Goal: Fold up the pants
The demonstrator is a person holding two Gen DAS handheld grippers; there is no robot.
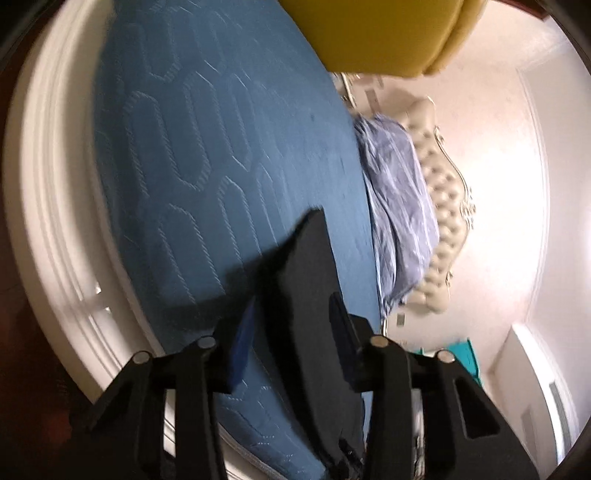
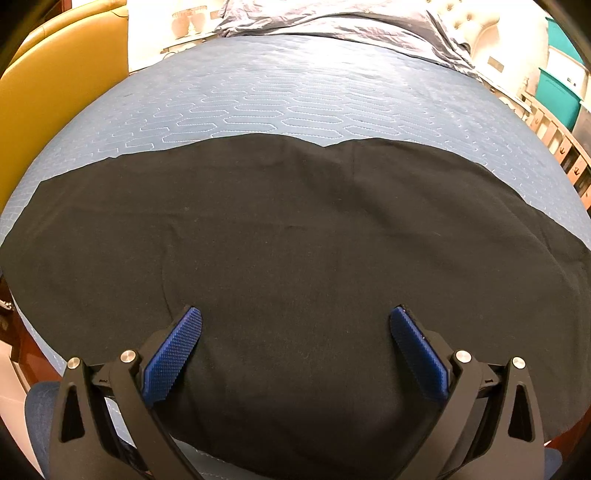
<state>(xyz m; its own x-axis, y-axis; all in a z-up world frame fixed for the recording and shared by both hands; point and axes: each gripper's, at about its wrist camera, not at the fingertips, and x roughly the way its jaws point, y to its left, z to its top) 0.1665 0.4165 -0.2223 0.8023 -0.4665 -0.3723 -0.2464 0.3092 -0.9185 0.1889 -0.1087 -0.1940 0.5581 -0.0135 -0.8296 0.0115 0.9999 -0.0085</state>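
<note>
Right gripper (image 2: pixel 295 354) tilted over pants (image 2: pixel 295 240)

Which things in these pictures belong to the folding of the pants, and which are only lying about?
Belong to the job:
- black pants, spread on the bed
- left gripper, with black cloth between its pads
- right gripper, open above the pants
- blue quilted bed cover, the work surface

Only lying about:
- crumpled lilac bedding
- yellow chair
- teal boxes
- tufted headboard

Pants (image 2: pixel 295 229) cut off at both side edges
</note>
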